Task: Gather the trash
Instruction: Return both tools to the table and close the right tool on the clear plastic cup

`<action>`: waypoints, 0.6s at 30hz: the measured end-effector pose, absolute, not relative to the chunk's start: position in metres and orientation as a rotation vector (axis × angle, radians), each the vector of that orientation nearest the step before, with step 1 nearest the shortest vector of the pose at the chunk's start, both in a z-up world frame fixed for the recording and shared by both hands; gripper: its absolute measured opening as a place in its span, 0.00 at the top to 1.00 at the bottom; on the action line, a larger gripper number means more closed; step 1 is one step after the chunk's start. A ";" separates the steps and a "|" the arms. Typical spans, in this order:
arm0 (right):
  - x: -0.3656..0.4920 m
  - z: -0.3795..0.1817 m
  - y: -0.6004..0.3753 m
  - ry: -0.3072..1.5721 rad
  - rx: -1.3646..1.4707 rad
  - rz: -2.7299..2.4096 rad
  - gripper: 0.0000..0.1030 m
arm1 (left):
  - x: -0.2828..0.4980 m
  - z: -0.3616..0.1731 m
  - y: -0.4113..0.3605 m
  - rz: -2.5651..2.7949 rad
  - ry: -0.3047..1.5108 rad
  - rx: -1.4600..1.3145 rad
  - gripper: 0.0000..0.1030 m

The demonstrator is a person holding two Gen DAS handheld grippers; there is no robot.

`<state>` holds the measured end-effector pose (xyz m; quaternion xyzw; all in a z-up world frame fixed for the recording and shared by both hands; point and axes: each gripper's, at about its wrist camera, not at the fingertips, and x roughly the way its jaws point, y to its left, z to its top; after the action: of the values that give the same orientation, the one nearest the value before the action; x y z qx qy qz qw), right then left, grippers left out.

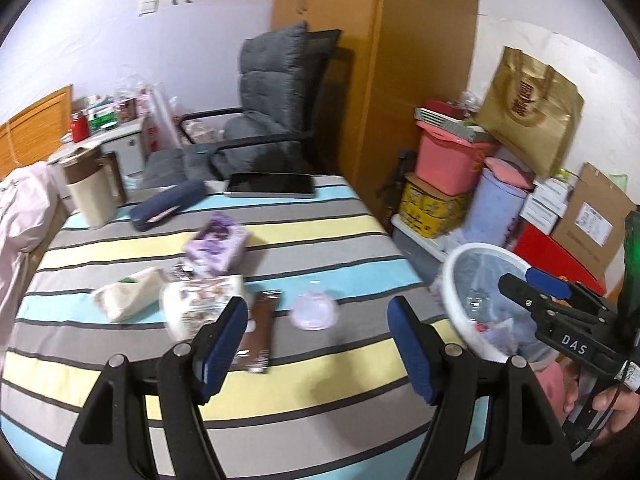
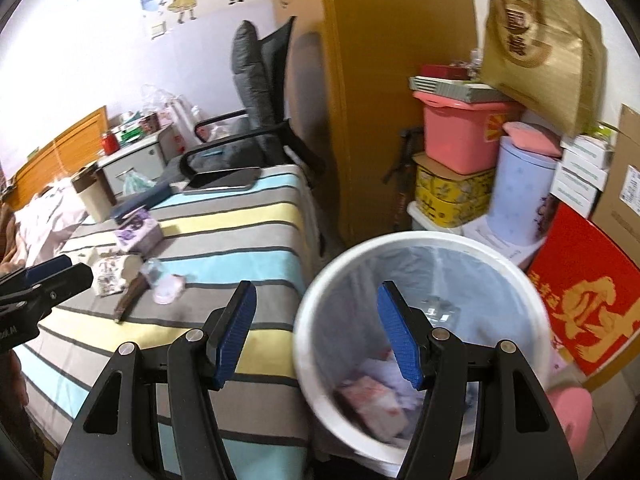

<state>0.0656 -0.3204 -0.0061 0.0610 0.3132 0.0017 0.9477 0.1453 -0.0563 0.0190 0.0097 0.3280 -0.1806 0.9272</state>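
Note:
My left gripper [image 1: 316, 316] is open and empty above the striped table [image 1: 320, 392]. Just beyond its fingers lie a clear pink plastic cup [image 1: 313, 311], a brown wrapper [image 1: 260, 332], a printed paper cup [image 1: 196, 304], a beige packet [image 1: 128, 296] and a purple tissue pack [image 1: 218, 246]. My right gripper [image 2: 316, 308] is open and empty over the near rim of the white trash bin [image 2: 532, 300], which holds paper and wrappers [image 2: 372, 404]. The bin also shows in the left wrist view [image 1: 454, 276], with the right gripper [image 1: 520, 284] over it.
At the table's far edge are a tablet [image 1: 270, 185], a dark blue case [image 1: 168, 205] and a beige jug [image 1: 92, 192]. A grey chair [image 1: 264, 120] stands behind. Pink tub [image 1: 452, 156], boxes and a gold bag [image 1: 528, 108] are stacked right of the bin.

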 end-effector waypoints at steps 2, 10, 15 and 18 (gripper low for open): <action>0.070 -0.005 -0.310 0.634 0.114 0.029 0.37 | 0.146 0.019 -0.044 -0.349 0.670 0.007 0.28; 0.088 -0.007 -0.266 0.654 0.069 0.114 0.37 | 0.157 0.016 0.012 -0.253 0.667 -0.027 0.27; 0.101 -0.014 -0.243 0.680 0.044 0.157 0.37 | 0.165 0.011 0.041 -0.212 0.679 -0.025 0.27; 0.107 -0.019 -0.235 0.698 0.042 0.172 0.37 | 0.170 0.007 0.056 -0.200 0.690 -0.048 0.27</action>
<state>0.1067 -0.2355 -0.0192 0.0205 0.3416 0.0842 0.9358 0.1701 0.0558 0.0074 -0.0235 0.3374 -0.0978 0.9360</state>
